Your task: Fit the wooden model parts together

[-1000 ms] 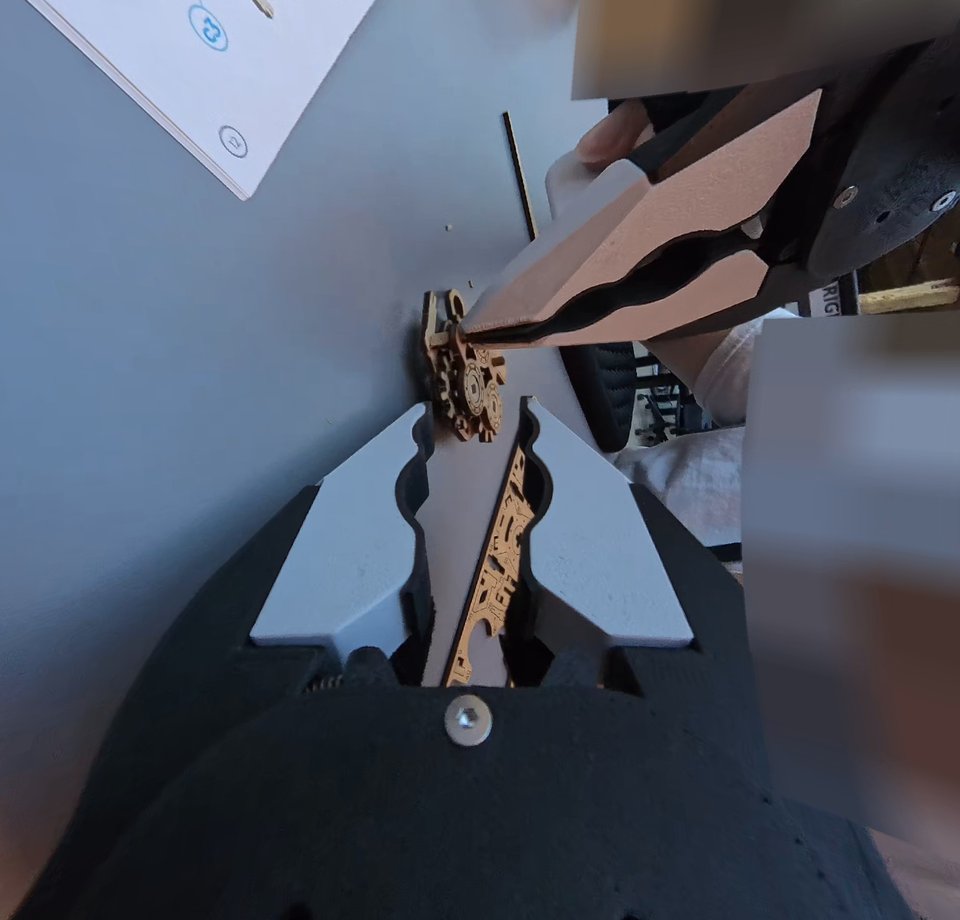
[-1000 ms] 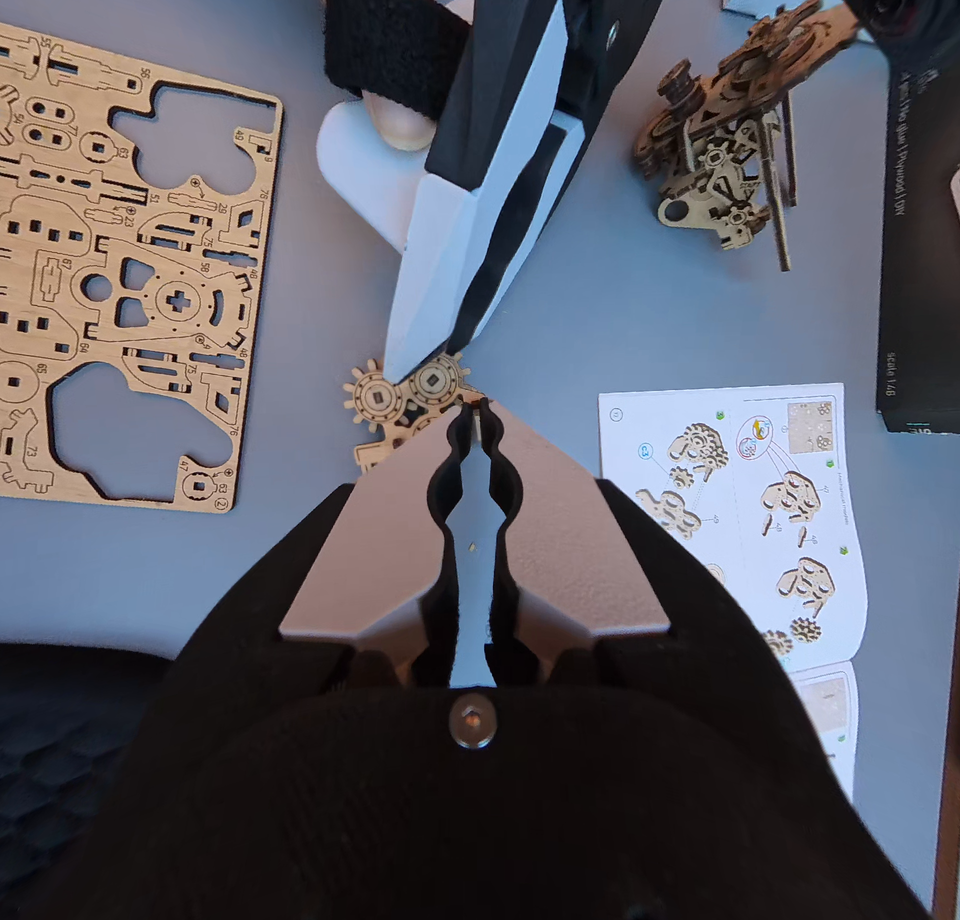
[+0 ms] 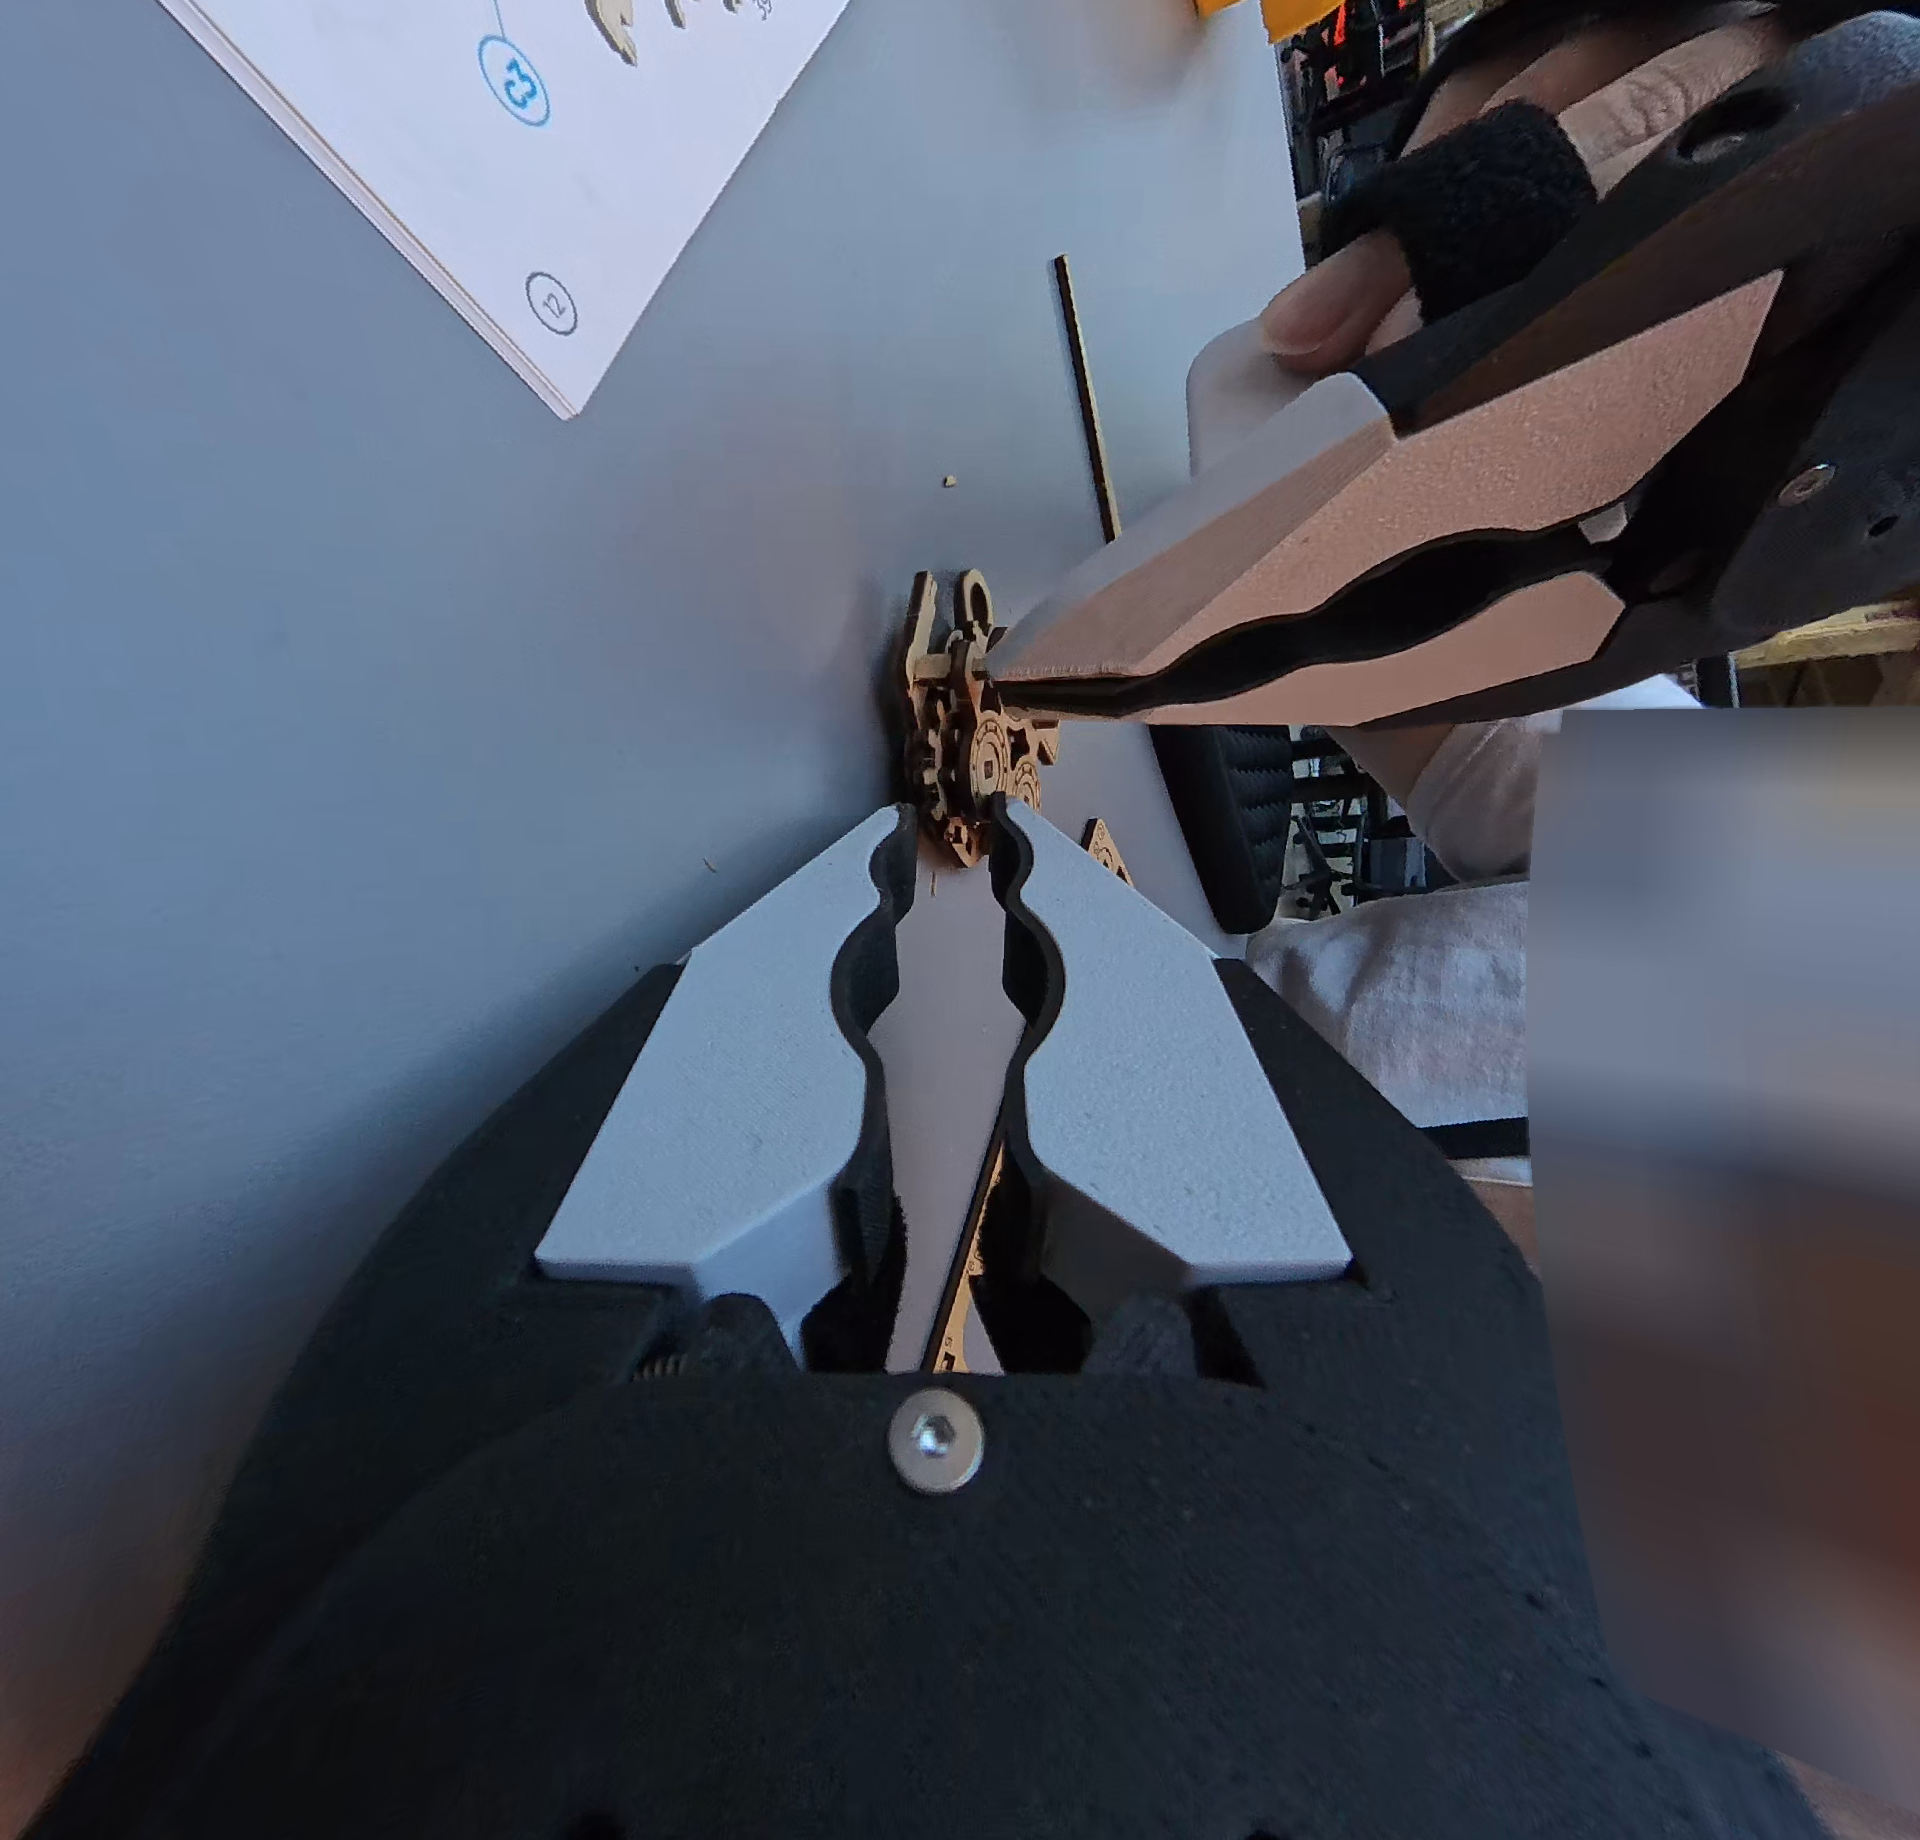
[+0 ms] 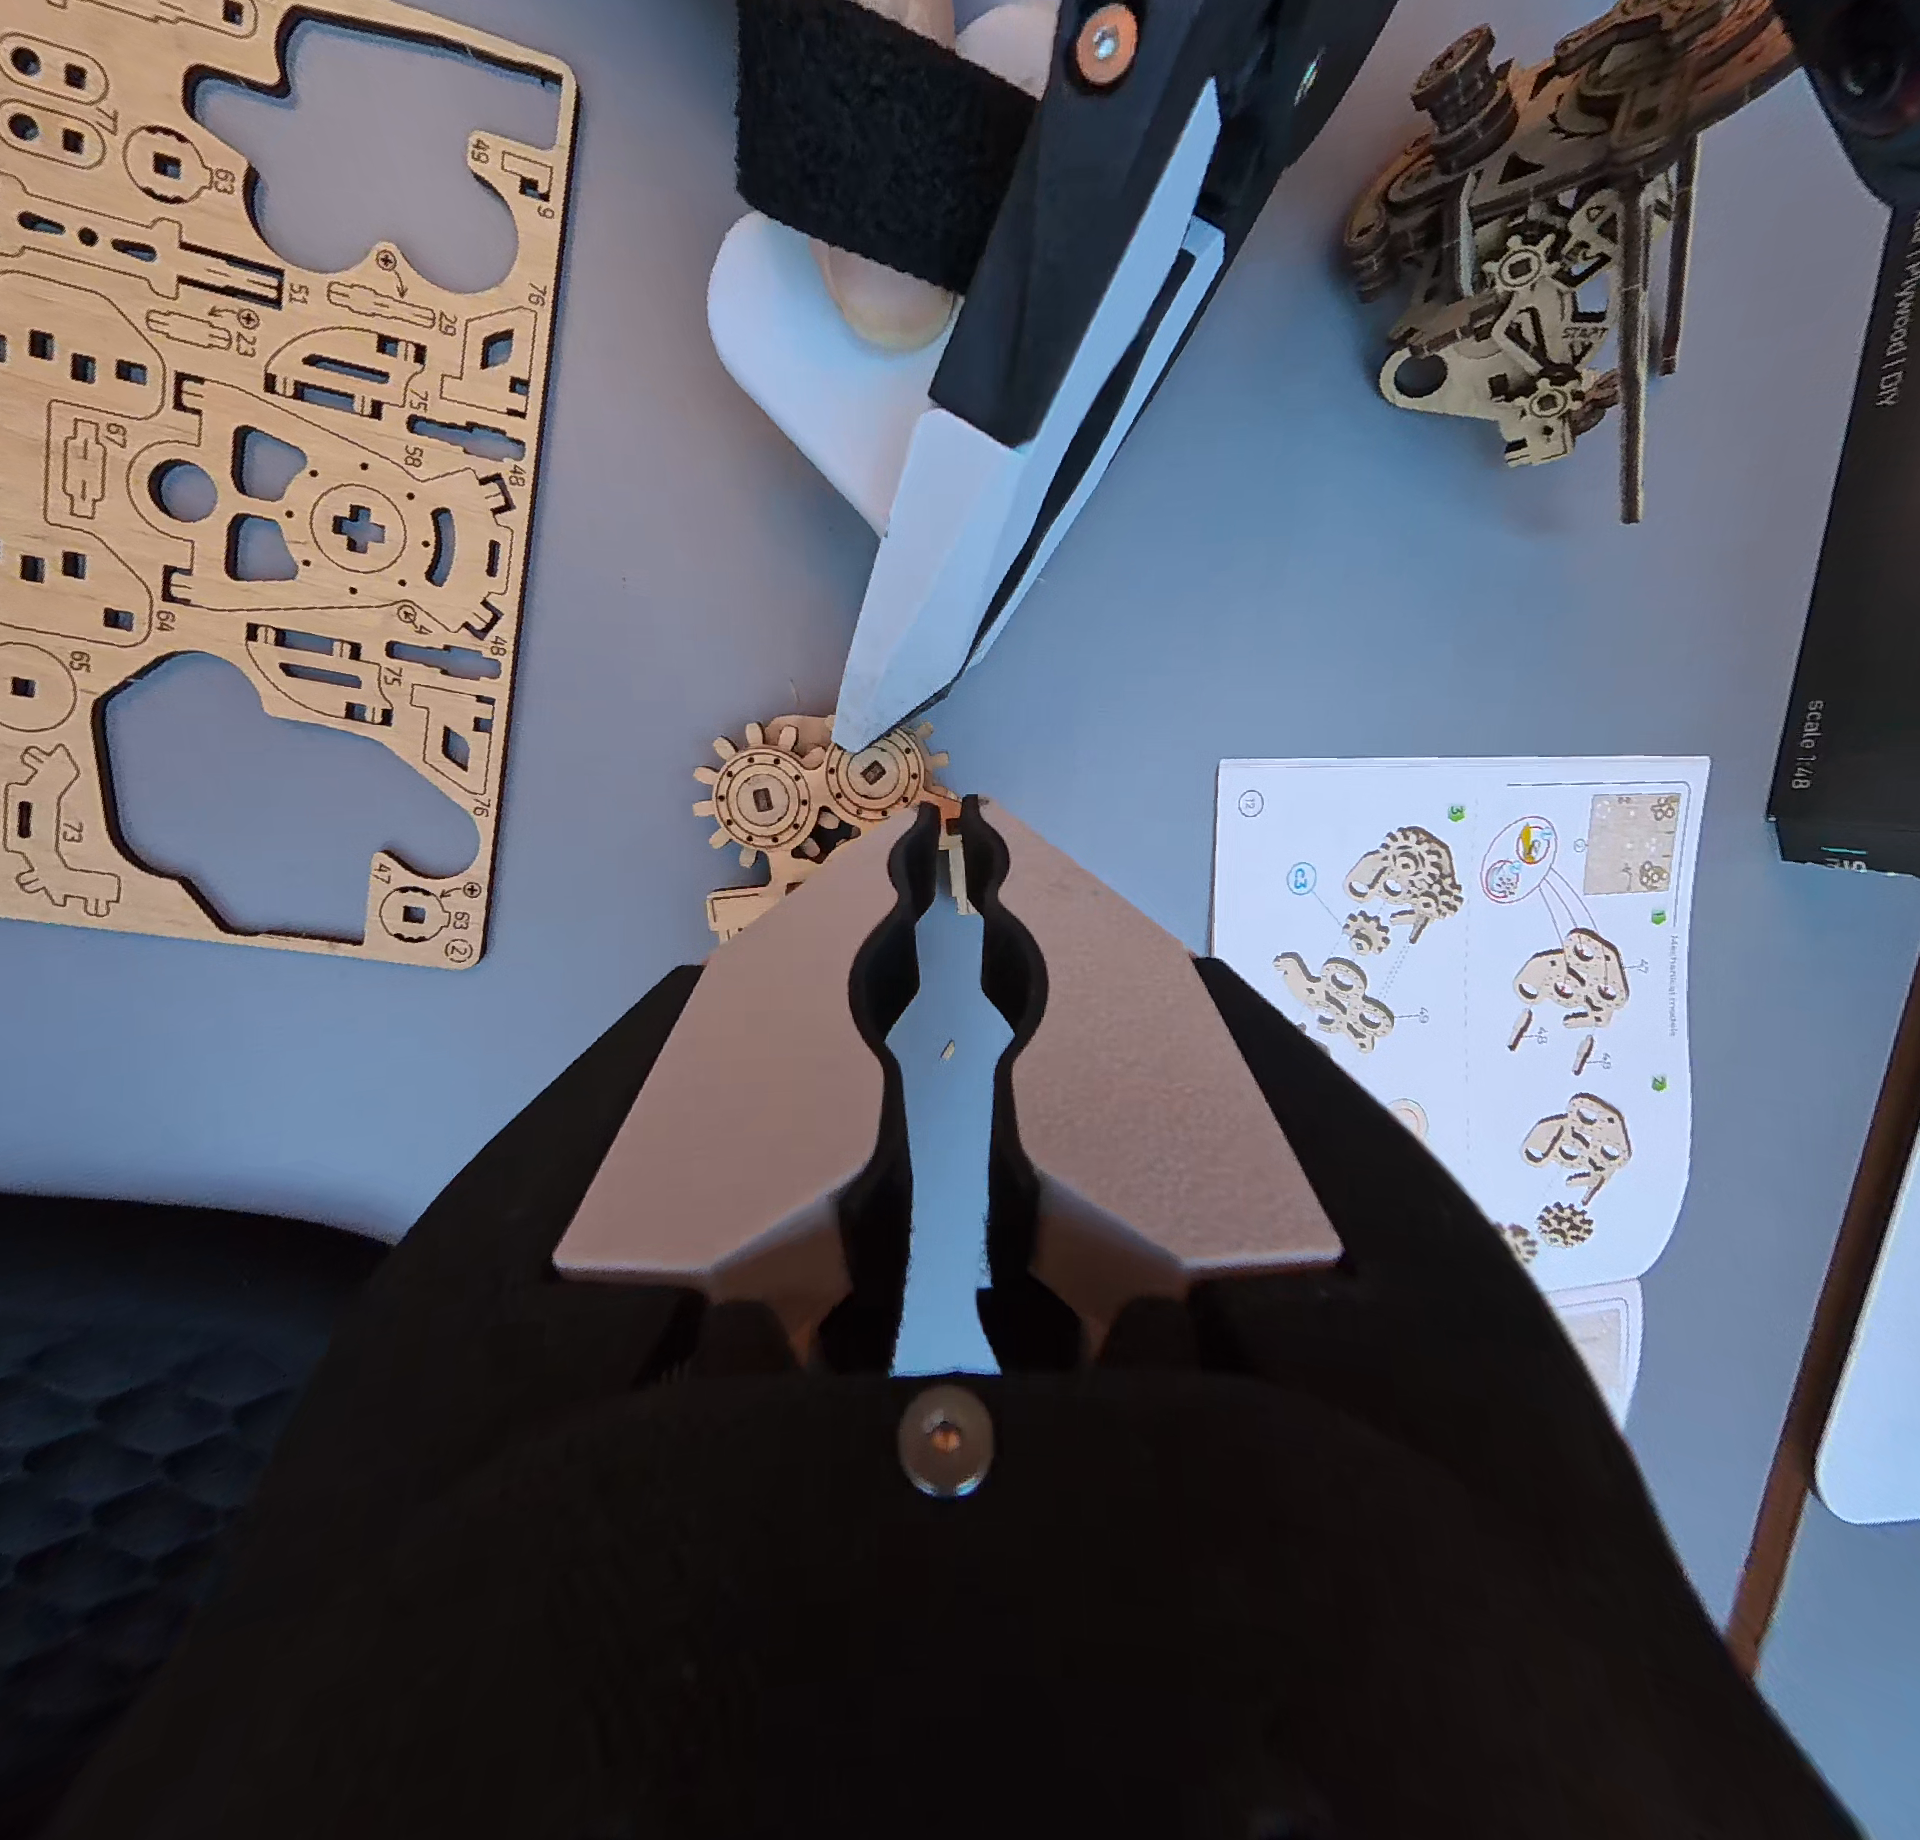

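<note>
The small gear assembly (image 4: 805, 814) lies flat on the grey desk (image 4: 1195, 595), between the cut-out plywood sheet (image 4: 260, 440) and the instruction leaflet (image 4: 1455, 1011). The right tongs (image 4: 948, 822) are clenched on a thin wooden pin (image 4: 954, 860) at the edge of the assembly, beside the smaller gear. The left tongs (image 3: 951, 819) stand slightly parted, their tips bracketing the gears — from the right wrist view they seem to press down on the smaller gear to steady it, though whether they truly grip it I cannot tell.

The main risk, as I judge it, is the pin. It is slender and held only at the very tips, so if it meets its slot at a slant it may twist in the grip, snap, or spring free and skitter across the desk. A second risk is the assembly itself: it is light and rests loose on a smooth surface, so a sideways push from the right tongs could slide or pivot it out from under the left tips — the gears might then come off their axles. Pressing hard with the left tongs could also jam a gear tooth or crack the thin plywood. The finished model section (image 4: 1538, 263) stands well apart and seems safe.
</note>
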A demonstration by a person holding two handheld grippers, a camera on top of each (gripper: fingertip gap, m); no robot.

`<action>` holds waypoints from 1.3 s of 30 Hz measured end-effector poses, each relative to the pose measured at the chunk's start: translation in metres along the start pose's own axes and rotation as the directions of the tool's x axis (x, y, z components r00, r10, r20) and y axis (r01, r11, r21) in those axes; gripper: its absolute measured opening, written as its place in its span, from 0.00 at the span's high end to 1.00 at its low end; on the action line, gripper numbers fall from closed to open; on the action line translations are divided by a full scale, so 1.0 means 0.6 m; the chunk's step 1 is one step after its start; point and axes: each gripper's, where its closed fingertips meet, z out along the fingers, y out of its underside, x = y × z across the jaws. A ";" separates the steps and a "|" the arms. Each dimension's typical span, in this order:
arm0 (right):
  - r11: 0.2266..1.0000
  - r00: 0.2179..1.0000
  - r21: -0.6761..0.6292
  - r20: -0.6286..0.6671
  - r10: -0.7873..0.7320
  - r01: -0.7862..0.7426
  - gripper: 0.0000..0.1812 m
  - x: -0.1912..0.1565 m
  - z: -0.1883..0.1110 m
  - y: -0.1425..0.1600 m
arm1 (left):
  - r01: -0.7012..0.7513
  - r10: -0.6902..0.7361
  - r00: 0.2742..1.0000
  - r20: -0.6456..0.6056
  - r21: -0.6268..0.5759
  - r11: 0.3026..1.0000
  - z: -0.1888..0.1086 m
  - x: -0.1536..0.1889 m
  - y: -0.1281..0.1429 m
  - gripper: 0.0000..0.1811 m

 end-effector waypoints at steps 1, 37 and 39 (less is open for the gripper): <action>1.000 1.000 -0.008 -0.016 -0.008 0.008 0.98 0.003 0.000 0.000 | 0.000 0.000 1.000 -0.001 -0.002 1.000 0.000 0.000 0.000 0.94; 0.999 0.995 -0.008 0.094 -0.036 0.036 0.99 -0.007 0.004 0.009 | -0.036 0.036 0.999 0.006 -0.024 0.999 0.006 0.004 0.004 0.94; 1.000 0.995 -0.009 0.096 -0.028 0.029 0.99 -0.007 0.005 0.010 | -0.031 0.031 0.999 0.004 -0.023 0.999 0.006 0.004 0.004 0.94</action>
